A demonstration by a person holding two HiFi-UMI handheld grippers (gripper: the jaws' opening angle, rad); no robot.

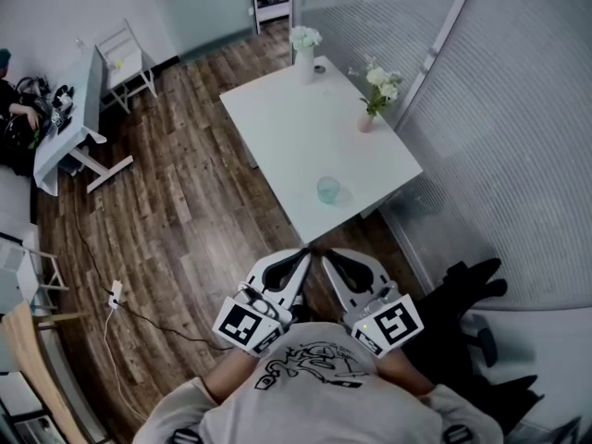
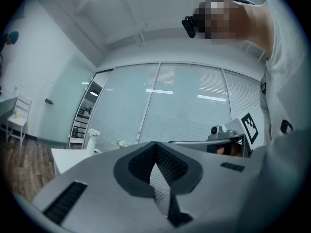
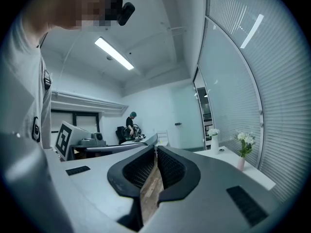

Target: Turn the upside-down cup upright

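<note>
I see the cup only in the head view. It is a small, translucent tumbler of pale aqua tint, round in outline from my steep angle. It stands on the white counter, in the part nearest me, close to the near edge and a little toward the right-hand corner. It sits on its own, with bare counter all around it and nothing touching it. It looks plumb rather than tipped on its side. From this height I cannot tell whether its mouth faces up or down.
</note>
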